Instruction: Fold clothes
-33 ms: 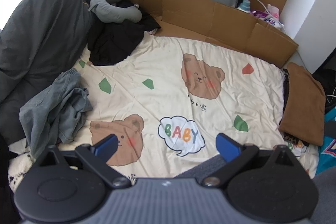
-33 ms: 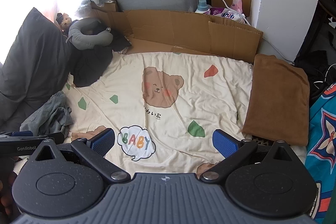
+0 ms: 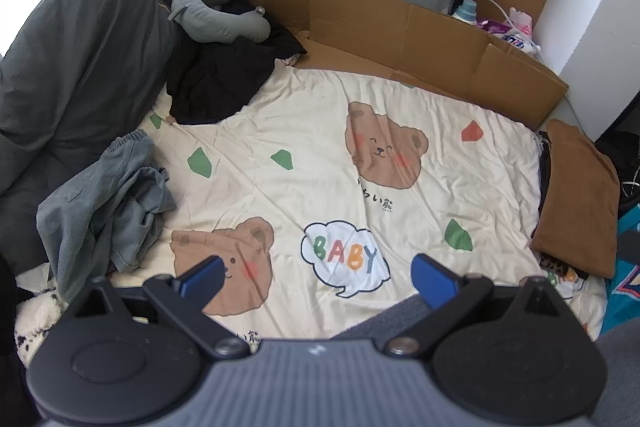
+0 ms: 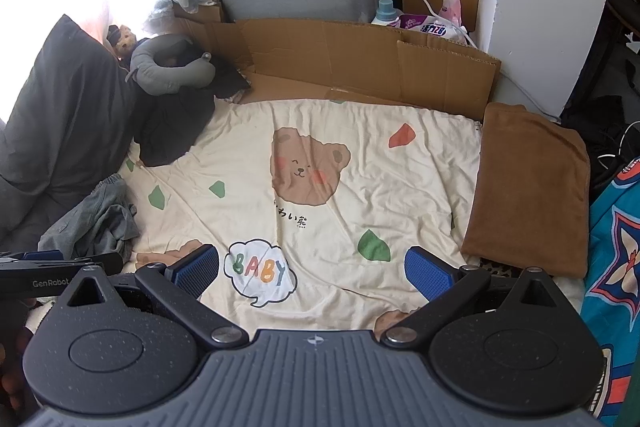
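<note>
Both the left gripper (image 3: 316, 277) and right gripper (image 4: 312, 269) hover with jaws wide and empty; the crumpled grey garment (image 3: 104, 203), left of the left jaws, looks soft and light, best pinched at its elastic waistband.

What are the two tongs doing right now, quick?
Left tongs: open, holding nothing, above the bear sheet.
Right tongs: open, holding nothing.

sheet (image 3: 320, 155): cream, brown bears, green patches | crumpled garment (image 3: 104, 211): grey-blue | folded cloth (image 4: 528, 187): brown
</note>
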Demonstrator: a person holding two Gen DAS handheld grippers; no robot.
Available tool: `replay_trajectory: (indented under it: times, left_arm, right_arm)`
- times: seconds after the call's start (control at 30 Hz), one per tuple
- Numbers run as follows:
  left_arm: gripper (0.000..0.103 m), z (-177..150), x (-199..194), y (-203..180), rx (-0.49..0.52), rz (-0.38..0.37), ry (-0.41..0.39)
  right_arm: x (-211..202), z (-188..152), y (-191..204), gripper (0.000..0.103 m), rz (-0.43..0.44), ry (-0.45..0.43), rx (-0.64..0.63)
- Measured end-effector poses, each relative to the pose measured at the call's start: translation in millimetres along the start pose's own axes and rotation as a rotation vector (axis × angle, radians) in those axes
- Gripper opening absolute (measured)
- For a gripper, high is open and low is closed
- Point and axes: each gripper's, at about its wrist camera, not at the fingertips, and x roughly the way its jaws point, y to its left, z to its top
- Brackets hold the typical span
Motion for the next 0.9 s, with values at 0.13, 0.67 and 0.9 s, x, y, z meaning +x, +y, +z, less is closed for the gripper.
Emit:
replay_trajectory:
  times: [0.13, 0.67, 0.9]
  left_arm:
    - [0.101, 2.2, -1.6, 2.5, -0.002, -0.002, -0.012]
    - [0.101, 2.3, 2.0, 9.0, -0.023, -0.013, 0.008]
    - [0.101, 2.6, 2.8, 9.7, -0.022, -0.008, 0.010]
  right_arm:
    - [-0.2, -0.3, 0.8, 0.102, -0.008, 0.003, -0.005]
    - [0.7, -1.0, 1.2, 0.102, -0.017, 0.006, -0.011]
    - [0.8, -0.6, -0.1, 0.102, -0.017, 0.009, -0.011]
